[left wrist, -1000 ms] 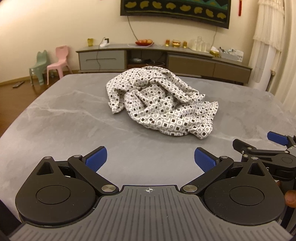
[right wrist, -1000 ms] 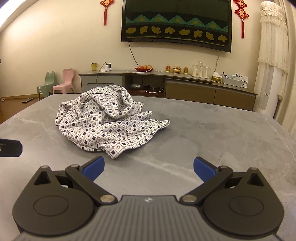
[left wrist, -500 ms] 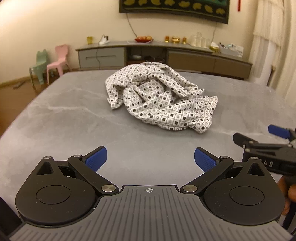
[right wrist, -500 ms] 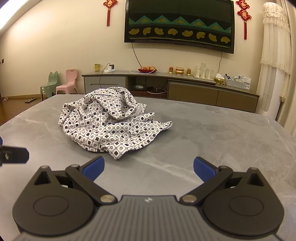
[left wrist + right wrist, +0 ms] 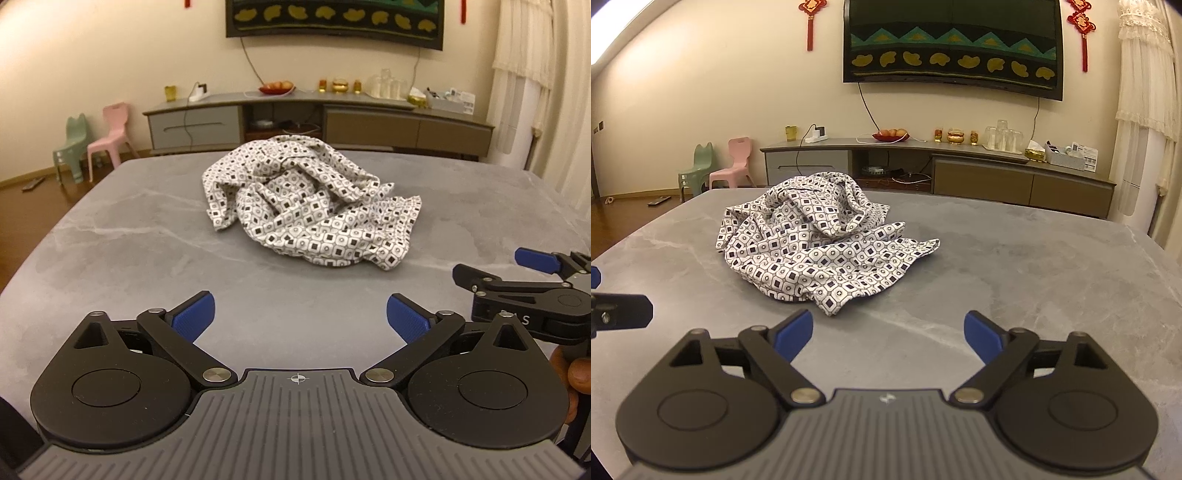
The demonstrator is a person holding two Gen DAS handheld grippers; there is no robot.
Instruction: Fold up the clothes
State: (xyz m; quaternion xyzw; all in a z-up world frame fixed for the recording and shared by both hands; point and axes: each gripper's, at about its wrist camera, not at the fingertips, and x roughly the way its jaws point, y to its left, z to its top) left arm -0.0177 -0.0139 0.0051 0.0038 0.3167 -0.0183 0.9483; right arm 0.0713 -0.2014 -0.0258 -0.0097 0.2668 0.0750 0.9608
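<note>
- Our left claw (image 5: 300, 317) hangs released above the grey bench (image 5: 129, 258), its blue pads spread wide with nothing between them.
- The crumpled patterned garment (image 5: 314, 210) lies ahead of the left claw, well clear of its tips and a little to the right; from the right claw (image 5: 888, 334) it sits ahead and to the left, its nearest loose corner (image 5: 831, 306) just beyond the left pad.
- Our right claw is released too, and holds nothing.
- We judge that folding has not begun: the cloth is still a heap, so it must first be spread flat.
- To do that well, we should come in low, pinch a single layer at an outer edge with each claw, and draw the two apart evenly, so bunched folds do not get trapped.
</note>
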